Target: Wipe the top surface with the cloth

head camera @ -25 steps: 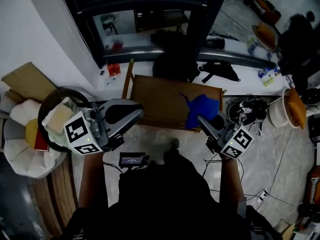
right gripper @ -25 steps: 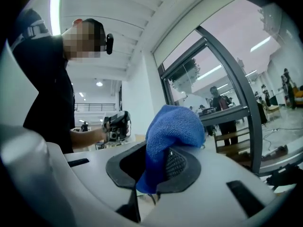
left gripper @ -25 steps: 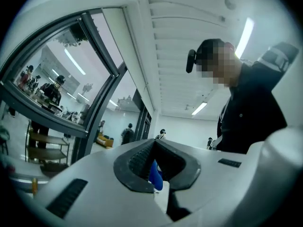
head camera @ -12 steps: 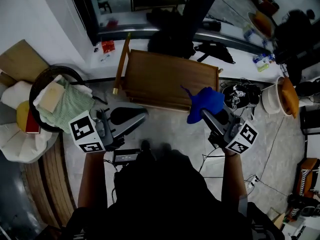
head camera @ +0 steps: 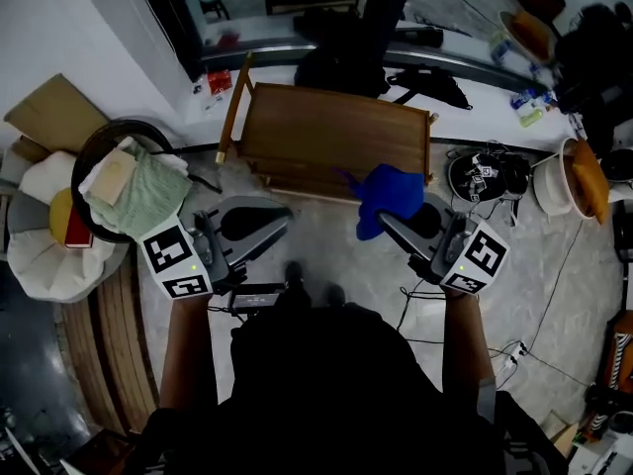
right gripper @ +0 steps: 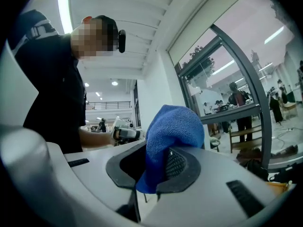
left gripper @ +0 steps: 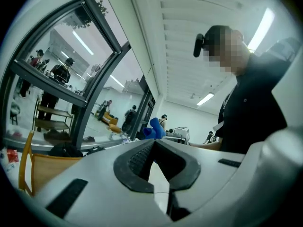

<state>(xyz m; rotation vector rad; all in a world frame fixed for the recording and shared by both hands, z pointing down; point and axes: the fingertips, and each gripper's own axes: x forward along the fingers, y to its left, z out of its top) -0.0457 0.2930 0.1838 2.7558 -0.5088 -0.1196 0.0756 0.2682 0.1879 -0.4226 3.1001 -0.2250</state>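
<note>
Wooden table (head camera: pixel 326 137) beside a full basket (head camera: pixel 97 149); right gripper (head camera: pixel 396 221) grasps the blue cloth (head camera: pixel 388 191), left gripper (head camera: pixel 283 224) clenched empty.

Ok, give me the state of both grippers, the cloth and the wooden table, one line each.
left gripper: shut, nothing between its jaws.
right gripper: shut on the blue cloth.
blue cloth: bunched, clamped in the right gripper and draped over its jaw tips, held off the table.
wooden table: upright, its top not being wiped at this moment.
</note>
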